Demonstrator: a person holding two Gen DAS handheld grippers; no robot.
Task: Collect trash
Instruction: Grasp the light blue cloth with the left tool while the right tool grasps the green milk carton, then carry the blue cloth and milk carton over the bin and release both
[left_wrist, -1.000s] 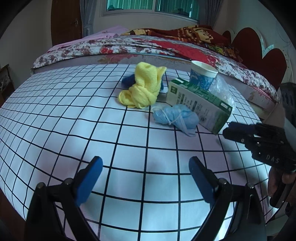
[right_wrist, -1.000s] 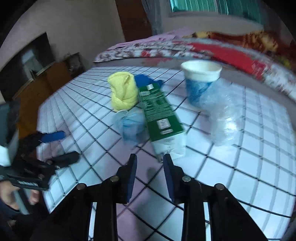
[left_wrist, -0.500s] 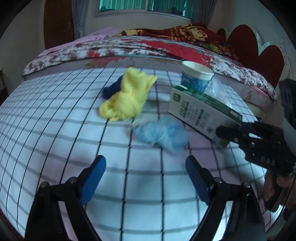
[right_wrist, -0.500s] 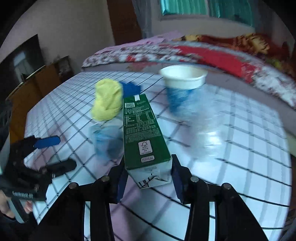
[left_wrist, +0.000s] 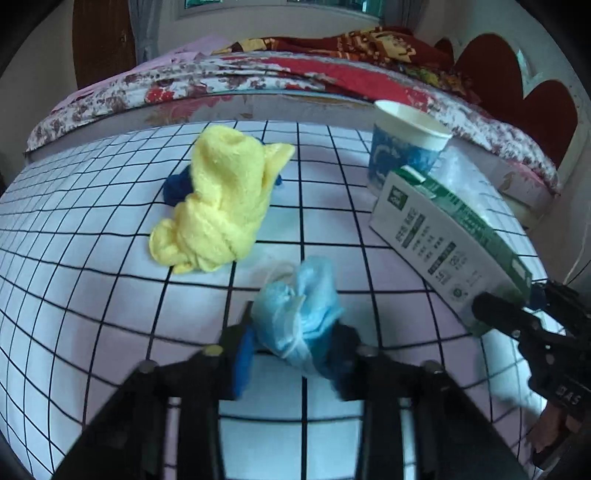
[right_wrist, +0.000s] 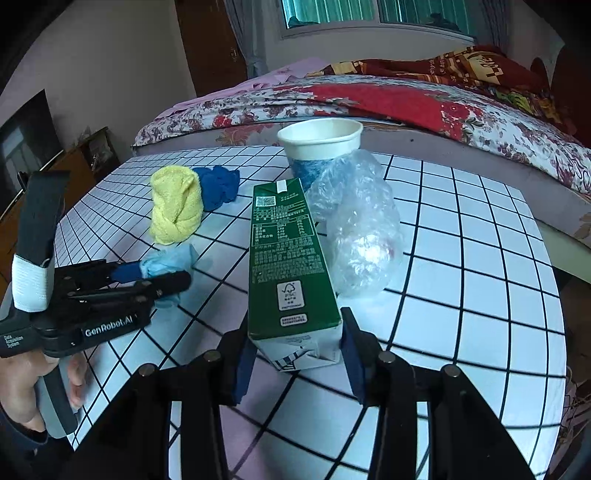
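Note:
A crumpled light blue face mask (left_wrist: 299, 314) lies on the grid-patterned table (left_wrist: 92, 280). My left gripper (left_wrist: 295, 354) has its blue pads tight on both sides of the mask; this also shows in the right wrist view (right_wrist: 162, 266). A green and white carton (right_wrist: 288, 258) lies flat. My right gripper (right_wrist: 295, 358) holds its near end between the pads, which touch both sides. The carton also shows in the left wrist view (left_wrist: 447, 240), with the right gripper's fingertips (left_wrist: 495, 310) at its end.
A yellow cloth (left_wrist: 221, 199) lies over a dark blue cloth (right_wrist: 218, 184). A white and blue paper cup (right_wrist: 321, 151) stands upright behind the carton. A crumpled clear plastic bag (right_wrist: 358, 229) lies right of the carton. A bed (right_wrist: 406, 99) runs behind the table.
My left gripper moved forward and closed around the blue mask. My right gripper moved forward and closed on the carton's near end.

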